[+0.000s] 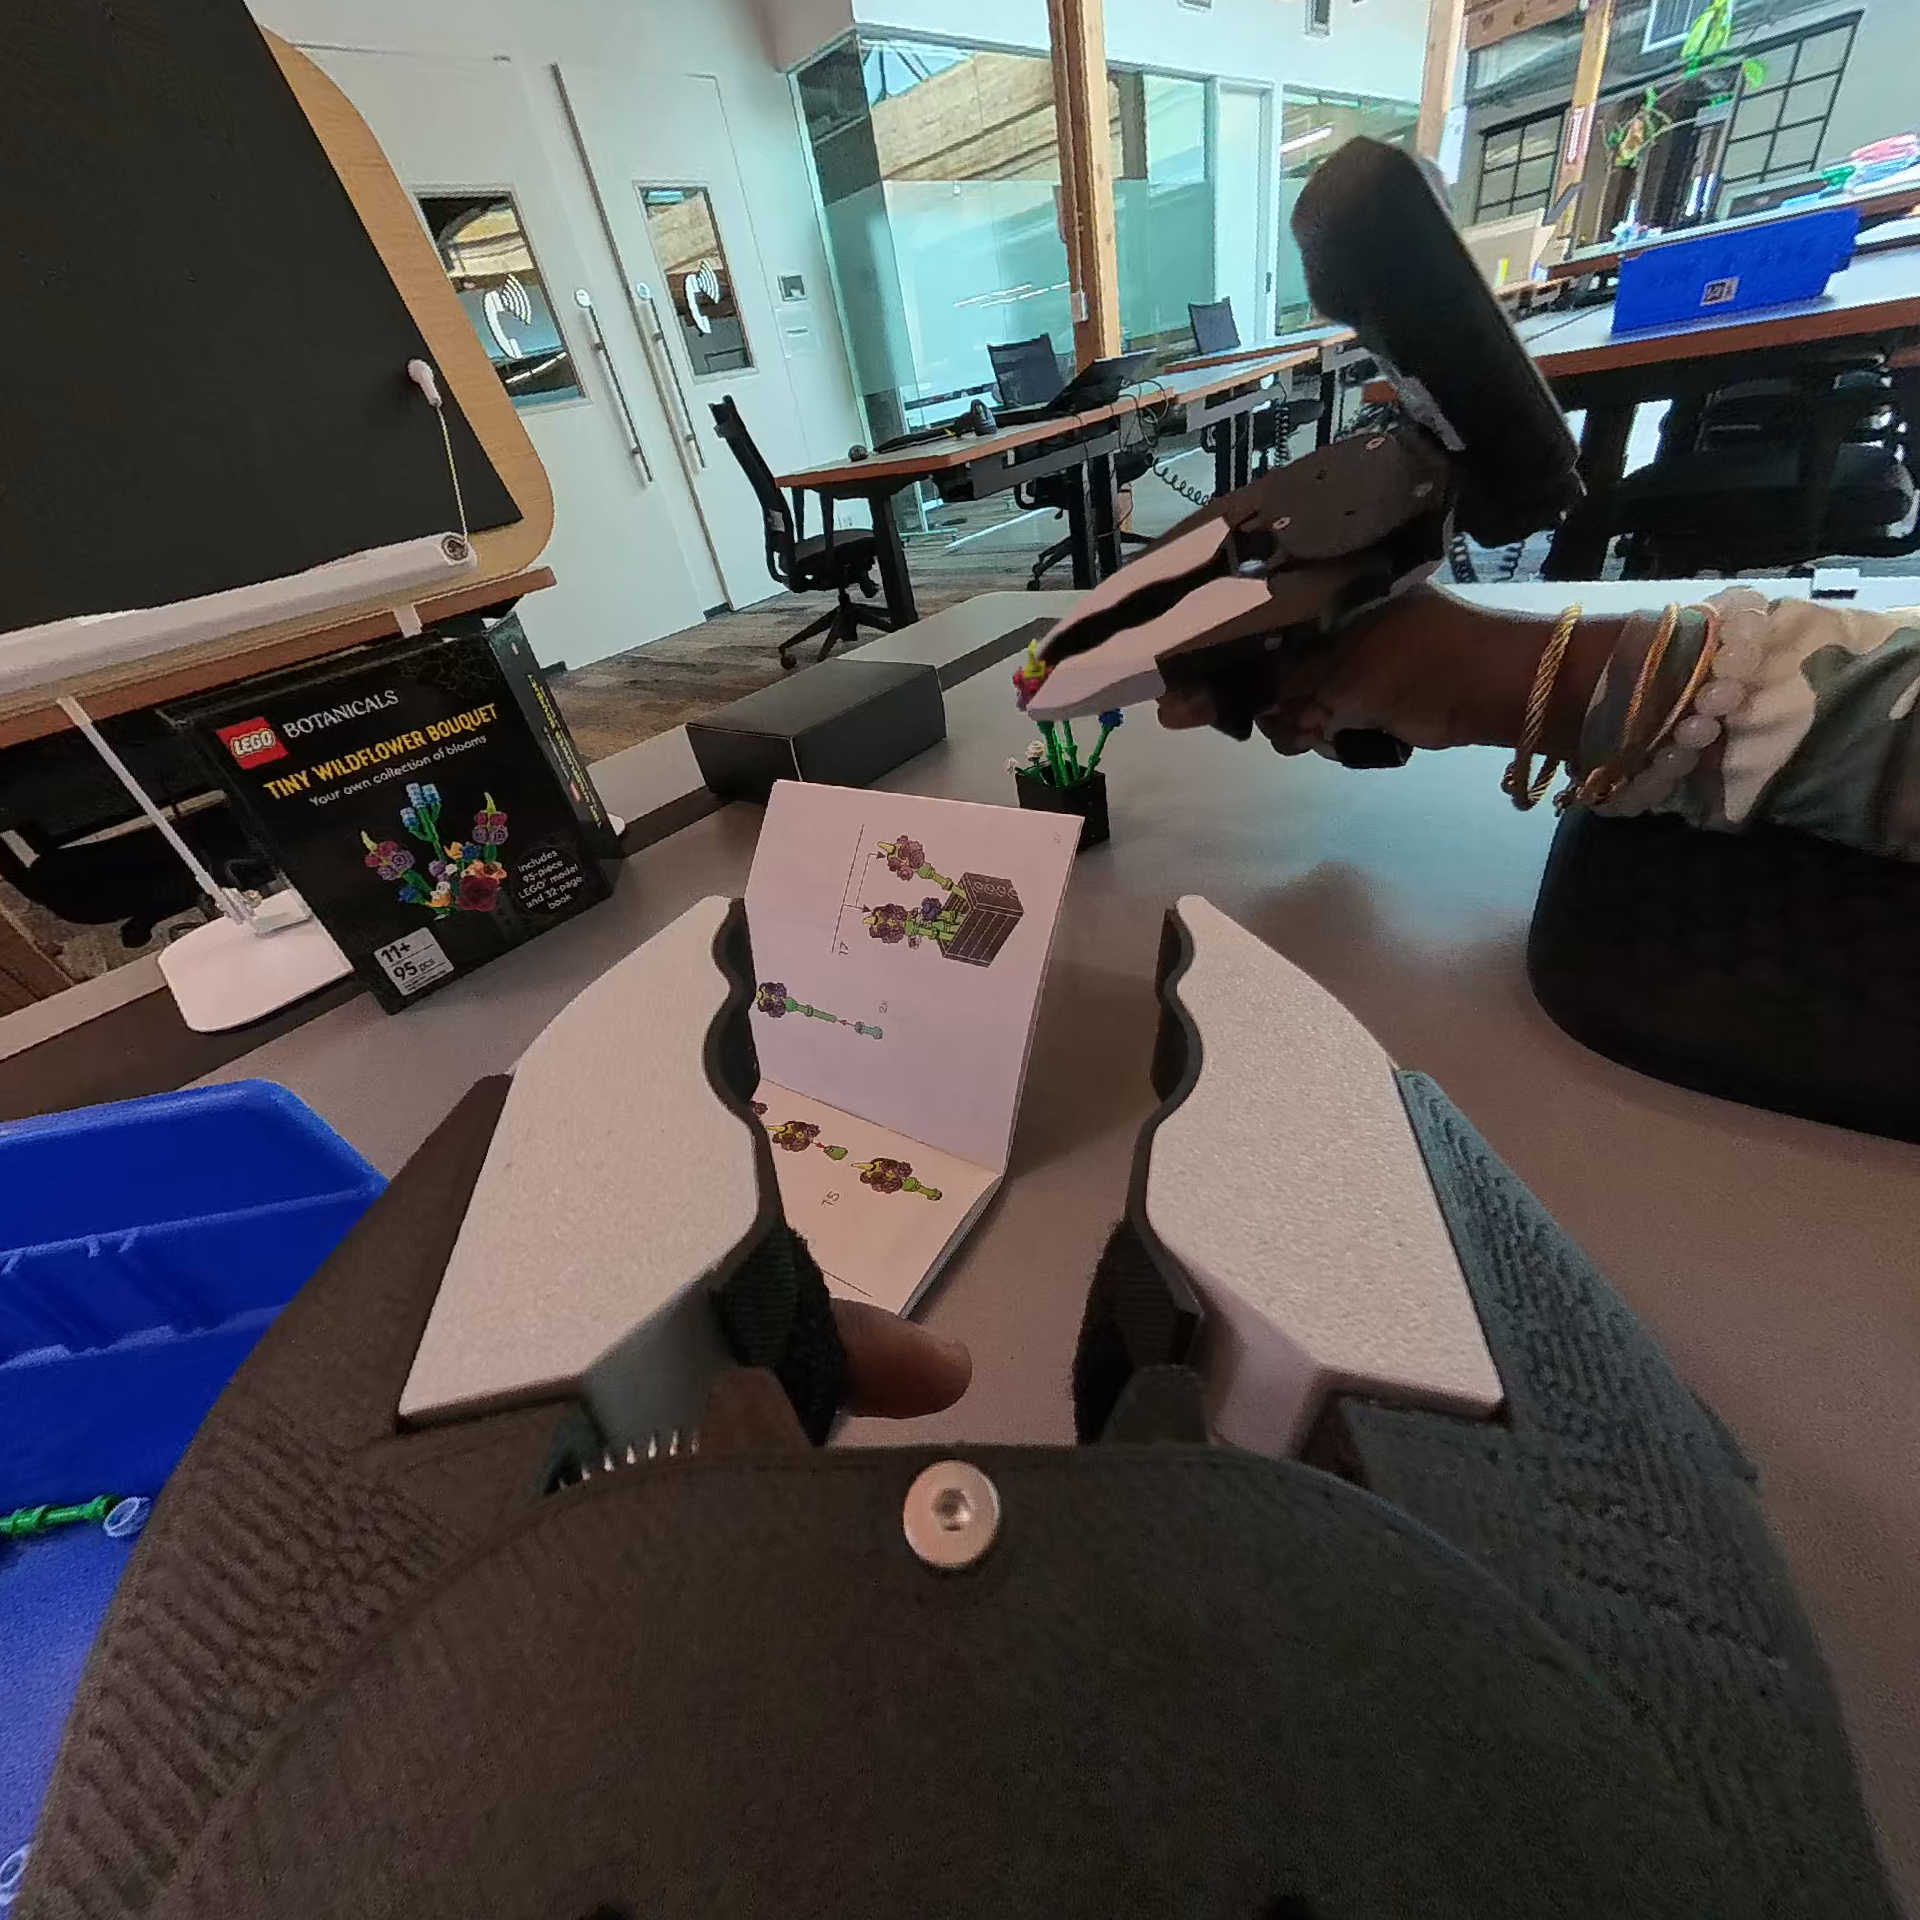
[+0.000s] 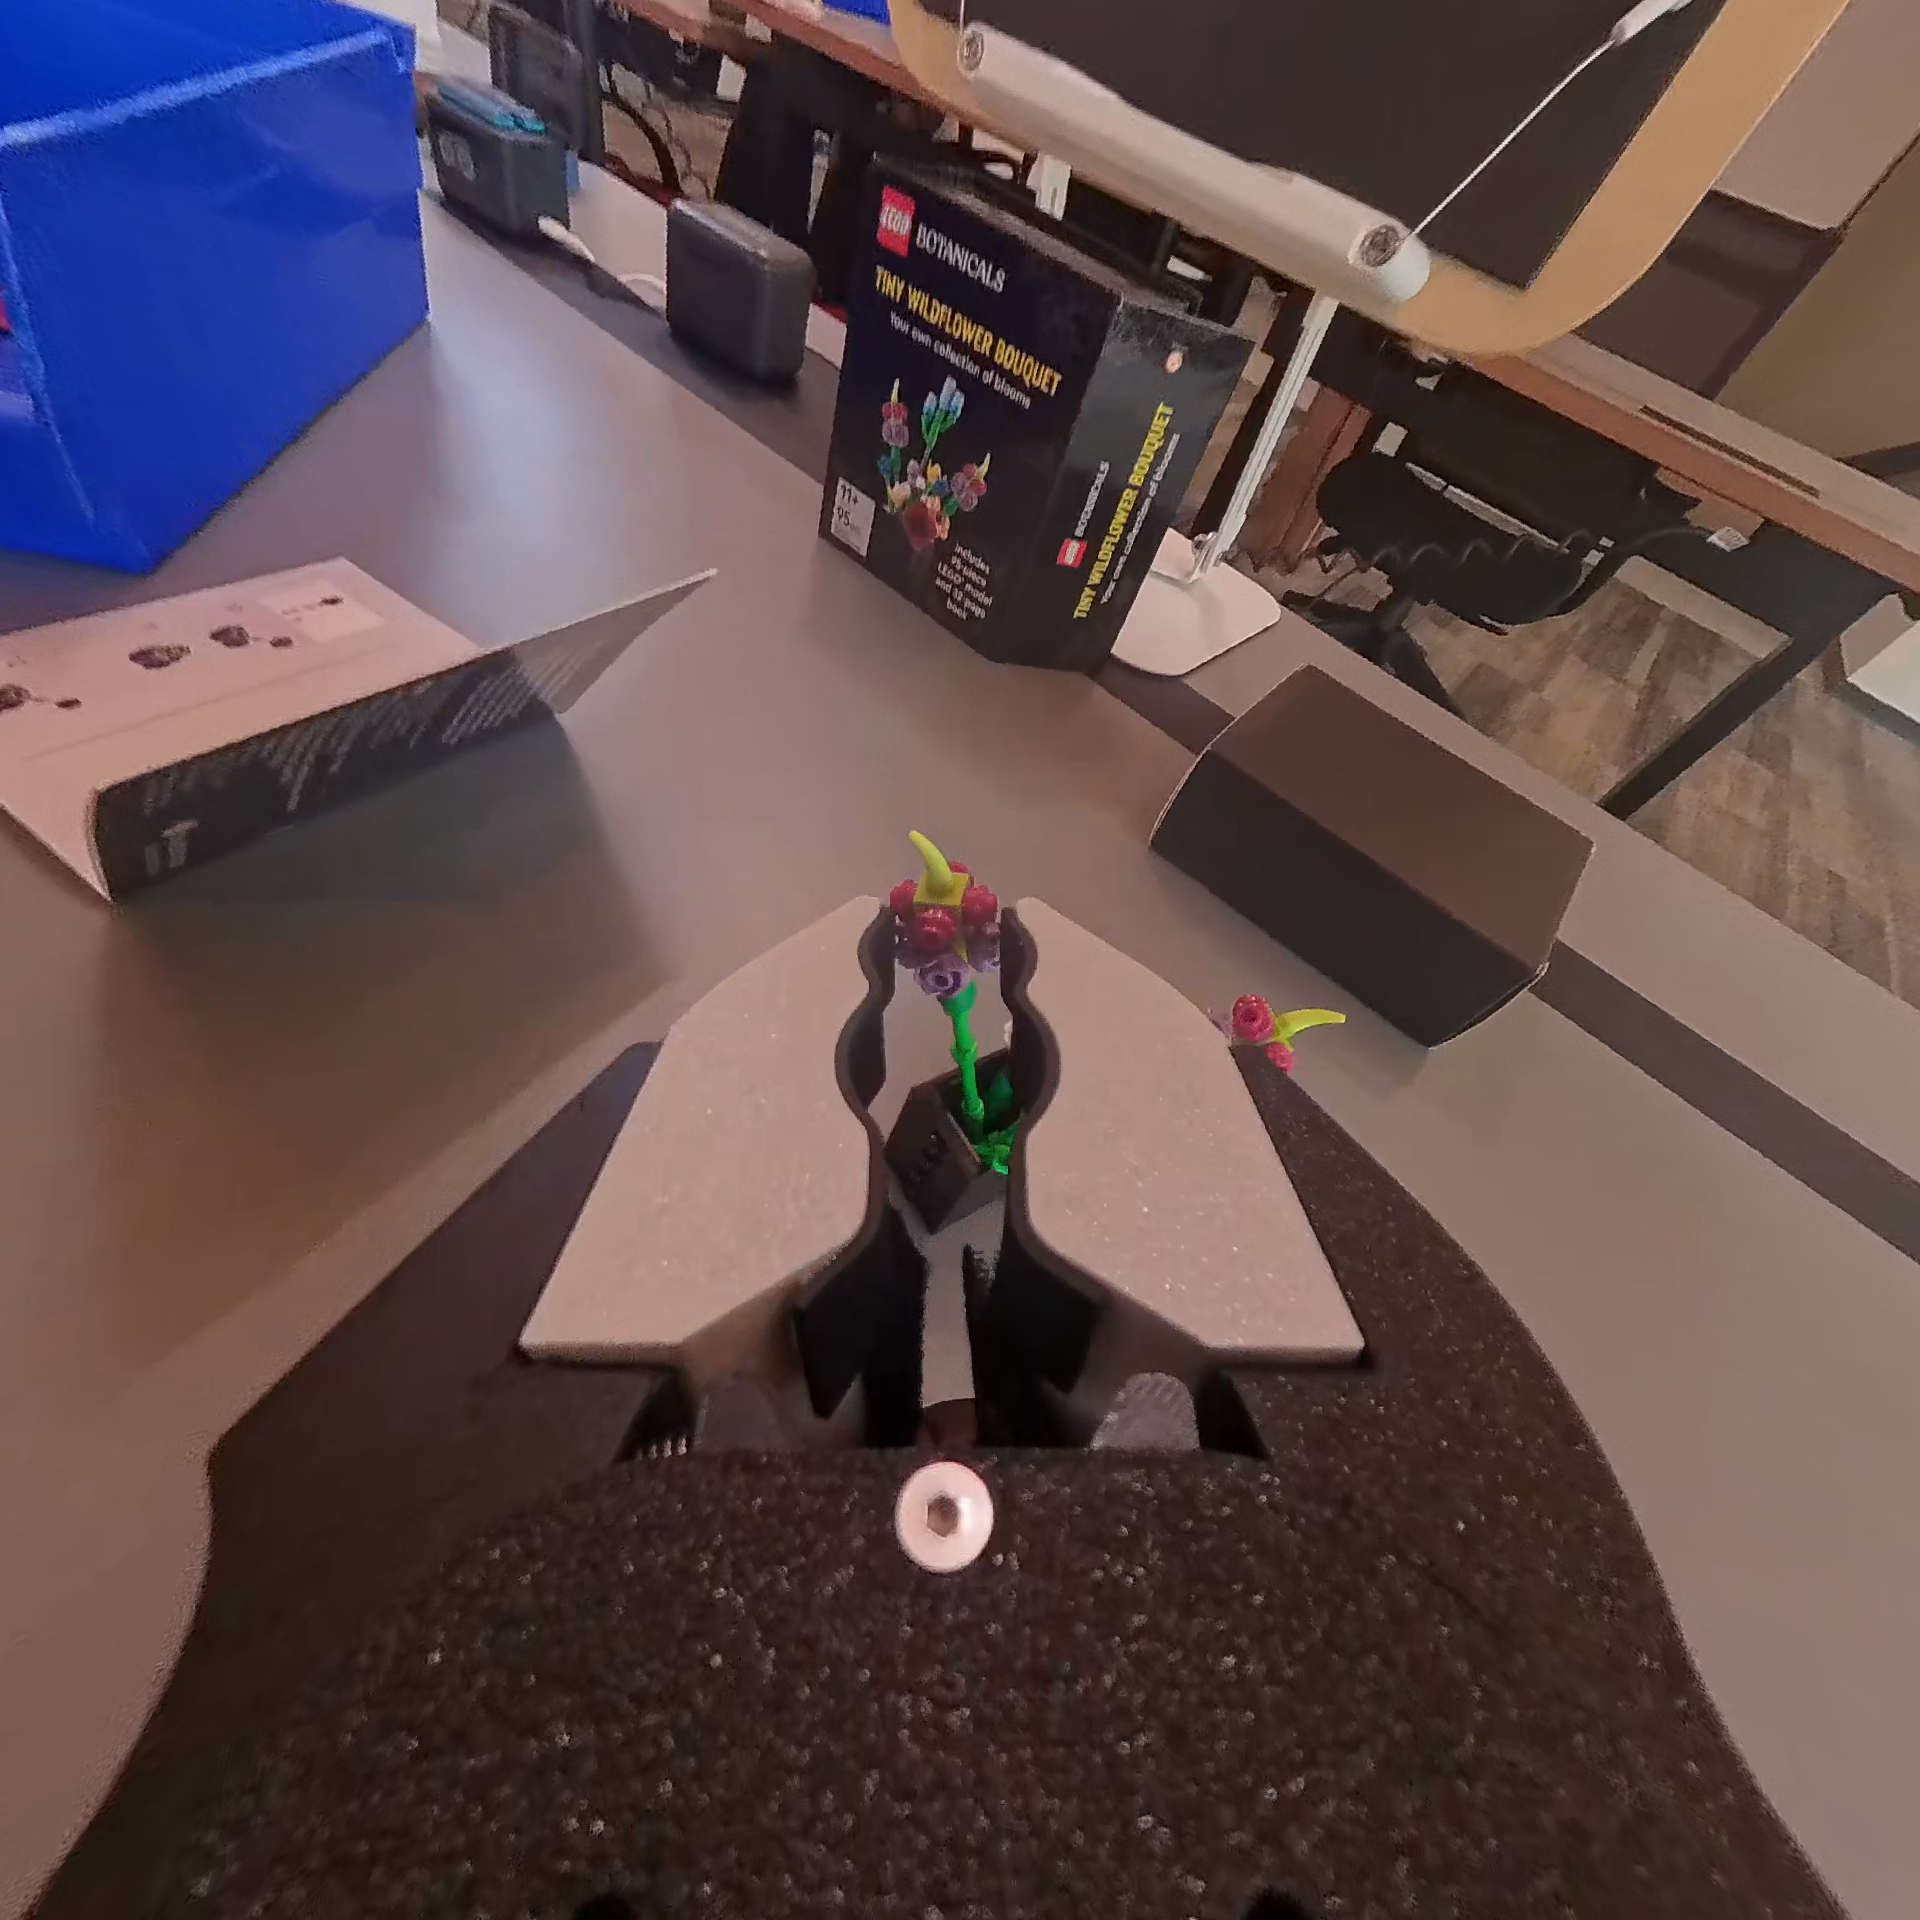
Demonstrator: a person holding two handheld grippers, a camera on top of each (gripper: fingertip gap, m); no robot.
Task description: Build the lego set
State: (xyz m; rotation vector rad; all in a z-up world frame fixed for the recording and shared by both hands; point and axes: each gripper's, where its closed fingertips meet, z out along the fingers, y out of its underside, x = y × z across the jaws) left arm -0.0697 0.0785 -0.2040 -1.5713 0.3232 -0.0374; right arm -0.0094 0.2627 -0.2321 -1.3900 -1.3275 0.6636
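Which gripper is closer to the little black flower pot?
Right. The right gripper holds a flower directly above the black pot. The left gripper hangs open over the instruction booklet, farther from it.

1. The booklet lies open on the table, in the middle.
2. The set box stands to its far left.
3. The pot of flowers stands just behind the booklet.
4. The bin sits near left.
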